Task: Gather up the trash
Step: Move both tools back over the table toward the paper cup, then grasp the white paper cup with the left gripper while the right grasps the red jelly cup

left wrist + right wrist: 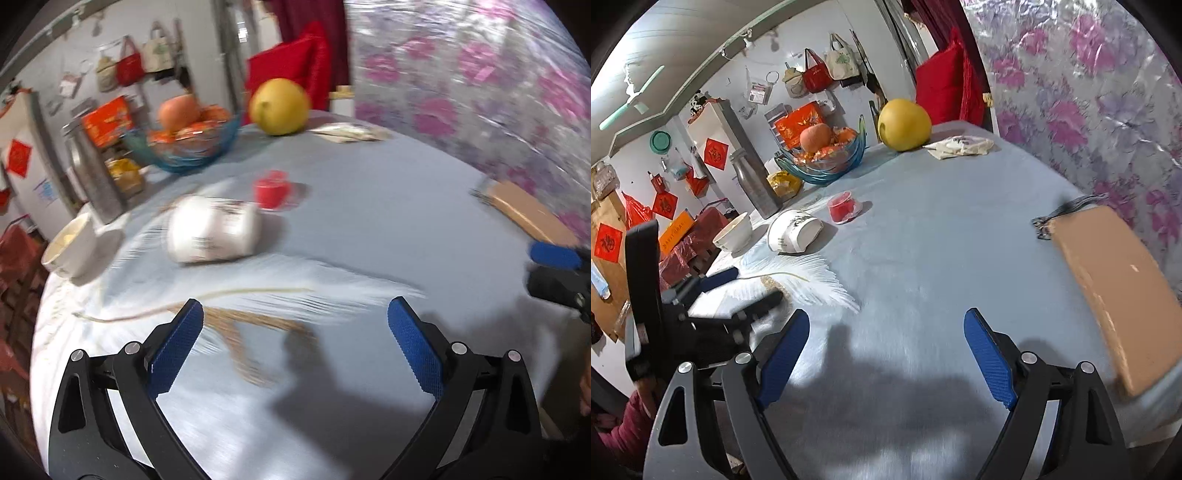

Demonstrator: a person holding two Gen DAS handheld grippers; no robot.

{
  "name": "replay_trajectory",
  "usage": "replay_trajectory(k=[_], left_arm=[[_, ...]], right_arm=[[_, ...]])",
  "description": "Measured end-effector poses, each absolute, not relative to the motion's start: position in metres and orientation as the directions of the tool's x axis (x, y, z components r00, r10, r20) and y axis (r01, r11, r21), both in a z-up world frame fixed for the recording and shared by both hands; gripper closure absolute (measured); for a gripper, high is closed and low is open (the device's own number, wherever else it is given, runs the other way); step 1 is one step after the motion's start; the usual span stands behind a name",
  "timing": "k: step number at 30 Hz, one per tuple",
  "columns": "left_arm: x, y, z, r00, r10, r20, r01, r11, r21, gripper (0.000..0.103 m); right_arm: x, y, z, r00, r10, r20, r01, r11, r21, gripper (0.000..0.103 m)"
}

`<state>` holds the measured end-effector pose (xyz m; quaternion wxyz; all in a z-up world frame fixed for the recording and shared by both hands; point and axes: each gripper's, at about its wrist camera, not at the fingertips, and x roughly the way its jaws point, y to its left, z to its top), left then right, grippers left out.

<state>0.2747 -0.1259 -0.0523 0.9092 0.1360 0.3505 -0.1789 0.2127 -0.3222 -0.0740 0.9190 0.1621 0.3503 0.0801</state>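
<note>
The tipped-over white paper cup with printed markings (pixel 214 230) lies on its side on the pale blue tablecloth (pixel 369 221), just in front of a small red plastic cup (pixel 271 192) — both look like the trash we are after. We judge the white cup light, thin-walled and easily crushed, likely to roll; we would close gently across its middle. The left gripper (pixel 295 347) hovers near it with jaws wide apart, holding nothing. The right gripper (pixel 886 354) is likewise spread and empty, nearer the flat brown cardboard box (pixel 1115 295).
</note>
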Motion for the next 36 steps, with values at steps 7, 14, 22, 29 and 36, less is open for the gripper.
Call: replay_trajectory(k=[7,14,22,29,36], left_arm=[[0.330,-0.091,-0.049,0.718,-0.119,-0.685,0.276,0.953,0.124,0.007],[0.376,-0.105,-0.056,0.694,-0.160,-0.702,0.290,0.955,0.068,0.007],[0.408,-0.109,-0.071,0.696,-0.081,-0.714,0.245,0.961,0.130,0.007],[0.420,-0.082,-0.075,0.644,-0.153,-0.750,0.233,0.973,0.002,0.007],[0.417,-0.063,-0.071,0.643,-0.169,-0.747,0.213,0.976,-0.038,0.007]], right_arm=[[0.236,-0.317,-0.082,0.747,0.211,-0.630,-0.027,0.957,0.288,0.019],[0.252,-0.314,-0.092,0.732,0.221,-0.644,-0.030,0.955,0.294,0.019],[0.262,-0.308,-0.096,0.706,0.225,-0.672,-0.036,0.958,0.284,0.019],[0.270,-0.292,-0.088,0.698,0.233,-0.677,-0.067,0.963,0.263,0.019],[0.302,-0.273,-0.075,0.685,0.265,-0.678,-0.129,0.961,0.245,0.018]])
